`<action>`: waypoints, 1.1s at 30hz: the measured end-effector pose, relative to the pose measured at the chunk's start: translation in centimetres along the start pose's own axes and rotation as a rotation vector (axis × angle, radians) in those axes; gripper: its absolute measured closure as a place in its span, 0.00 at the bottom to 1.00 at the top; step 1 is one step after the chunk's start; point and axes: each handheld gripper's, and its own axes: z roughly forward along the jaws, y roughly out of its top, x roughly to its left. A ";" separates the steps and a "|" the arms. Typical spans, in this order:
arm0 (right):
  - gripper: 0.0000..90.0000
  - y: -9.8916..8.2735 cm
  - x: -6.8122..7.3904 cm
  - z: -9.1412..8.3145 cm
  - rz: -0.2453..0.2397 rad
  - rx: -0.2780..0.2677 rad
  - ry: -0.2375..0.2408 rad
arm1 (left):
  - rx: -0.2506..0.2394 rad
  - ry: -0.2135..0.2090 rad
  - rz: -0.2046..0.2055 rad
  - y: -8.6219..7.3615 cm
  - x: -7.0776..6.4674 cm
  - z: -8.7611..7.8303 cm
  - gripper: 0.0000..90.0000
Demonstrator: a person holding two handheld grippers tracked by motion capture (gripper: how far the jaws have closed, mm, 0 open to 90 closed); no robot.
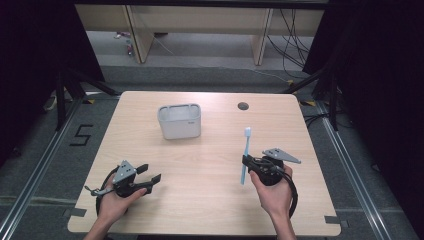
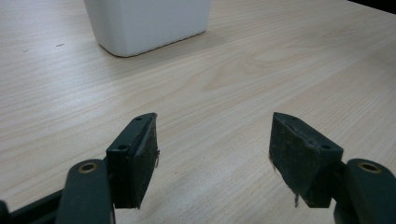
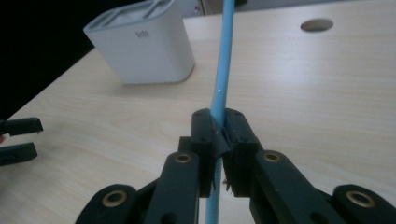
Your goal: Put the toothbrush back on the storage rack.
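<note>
A light blue toothbrush (image 1: 245,155) stands nearly upright, head up, clamped in my right gripper (image 1: 247,161) at the table's right front; the jaws pinch its handle (image 3: 219,88) low down, and the gripper (image 3: 219,135) is shut on it. A white rectangular holder (image 1: 179,120) stands at the table's middle back, seen left of the brush (image 3: 142,49). My left gripper (image 1: 152,173) rests at the front left, open, nothing between its jaws (image 2: 212,154). The holder (image 2: 147,23) stands beyond it.
The wooden table (image 1: 200,200) has a round cable hole (image 1: 243,106) at the back right. The other gripper's fingers (image 3: 18,137) show at the left edge of the right gripper view. Desks and cables lie on the floor beyond the table.
</note>
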 end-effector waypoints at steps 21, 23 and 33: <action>0.93 -0.3 1.2 -0.1 -0.069 -0.227 0.057 | -0.040 -0.110 0.080 3.0 -3.4 1.2 0.36; 0.93 -0.4 1.7 -0.2 -0.041 -0.235 0.059 | -0.046 -0.137 0.094 3.5 -3.9 1.6 0.36; 0.93 -0.2 2.7 0.3 -0.084 -0.302 0.063 | -0.044 -0.209 0.152 5.9 -6.6 3.5 0.35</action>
